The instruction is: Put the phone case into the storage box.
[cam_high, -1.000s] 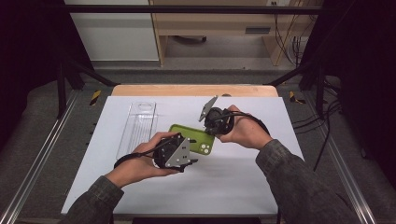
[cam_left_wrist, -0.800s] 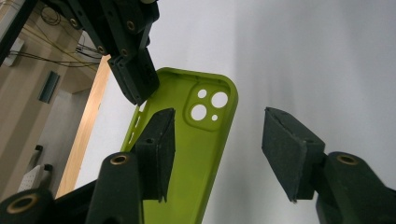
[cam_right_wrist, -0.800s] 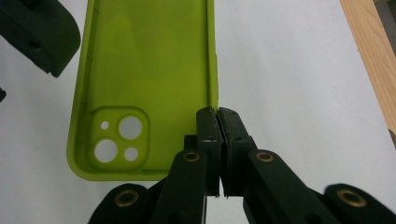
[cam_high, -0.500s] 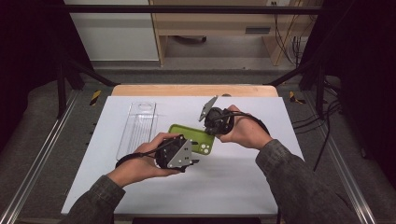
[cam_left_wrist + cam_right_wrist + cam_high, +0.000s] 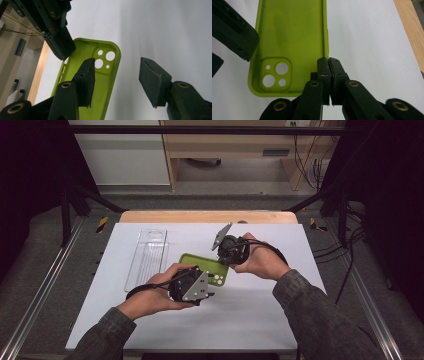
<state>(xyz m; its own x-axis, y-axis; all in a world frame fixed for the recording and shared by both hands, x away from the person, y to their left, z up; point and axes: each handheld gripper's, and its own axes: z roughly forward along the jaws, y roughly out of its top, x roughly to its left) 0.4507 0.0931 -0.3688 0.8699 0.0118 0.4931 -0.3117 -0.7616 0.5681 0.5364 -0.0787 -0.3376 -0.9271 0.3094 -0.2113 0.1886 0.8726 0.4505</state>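
Green phone case [image 5: 292, 37], no readable markings

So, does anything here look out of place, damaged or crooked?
Nothing stands out. The green phone case lies hollow side up, with no visible damage, on the white table. The right gripper pinches its side wall. The clear tray lies straight beside it.

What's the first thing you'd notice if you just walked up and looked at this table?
The bright green phone case jumps out, lying open side up in the middle of the white table. The right gripper pinches its side wall, and the left gripper has its jaws apart around the corner with the camera holes. A clear plastic tray lies to the left.
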